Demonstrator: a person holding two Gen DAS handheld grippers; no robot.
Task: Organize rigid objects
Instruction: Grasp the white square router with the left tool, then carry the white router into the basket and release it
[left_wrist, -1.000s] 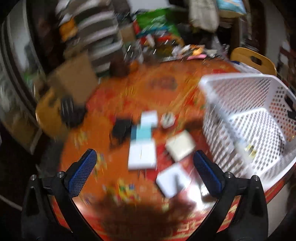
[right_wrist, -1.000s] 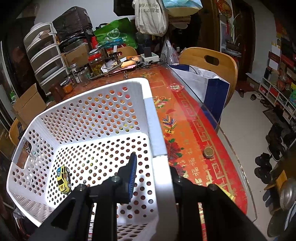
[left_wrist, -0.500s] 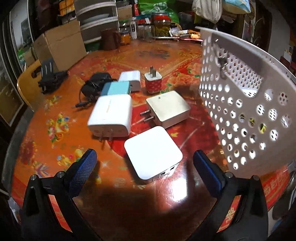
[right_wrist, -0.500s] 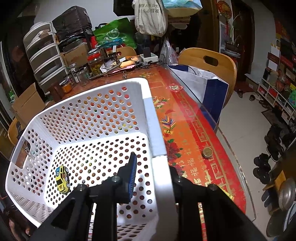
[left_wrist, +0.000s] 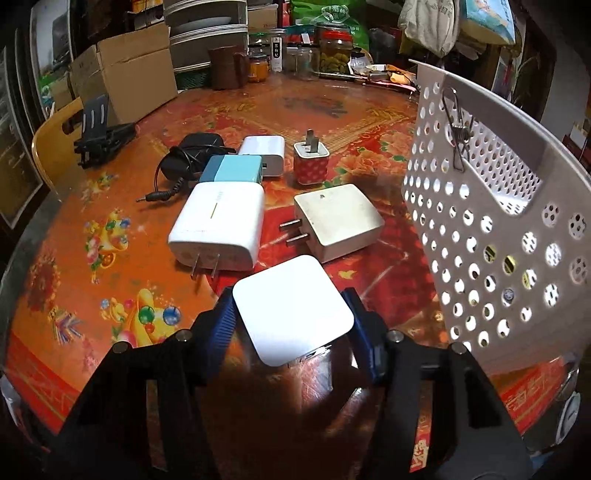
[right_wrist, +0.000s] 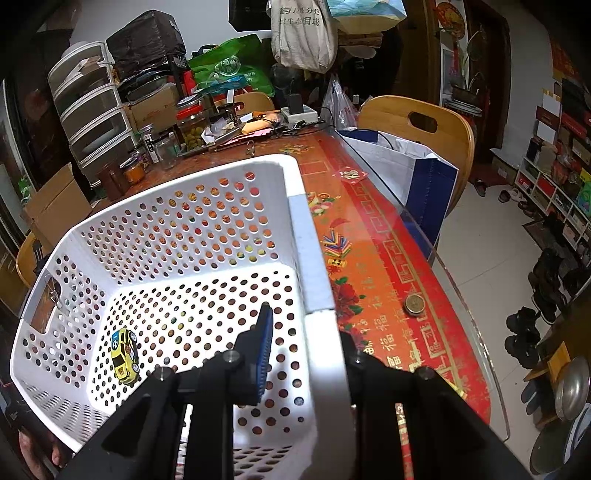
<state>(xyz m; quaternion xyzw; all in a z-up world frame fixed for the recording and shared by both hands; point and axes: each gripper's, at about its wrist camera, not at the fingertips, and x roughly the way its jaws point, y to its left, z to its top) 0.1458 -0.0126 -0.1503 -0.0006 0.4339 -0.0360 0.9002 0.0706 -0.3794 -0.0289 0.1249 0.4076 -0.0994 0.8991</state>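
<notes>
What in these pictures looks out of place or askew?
The white basket sits tilted, its rim clamped by the right gripper. Inside lies a yellow toy car, odd beside the chargers. A binder clip hangs on its handle hole.

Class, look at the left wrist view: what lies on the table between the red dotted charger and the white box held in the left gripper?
In the left wrist view, one cream adapter lies between the red dotted charger and the white box.

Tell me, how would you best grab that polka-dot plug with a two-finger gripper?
Grip the polka-dot plug by two opposite flat sides of its red body, coming from above. It stands upright, a small cube with its prongs pointing up, so the sides are parallel and free. Take the pair facing left and right in the left wrist view, probably; the white charger sits close on one side.
</notes>
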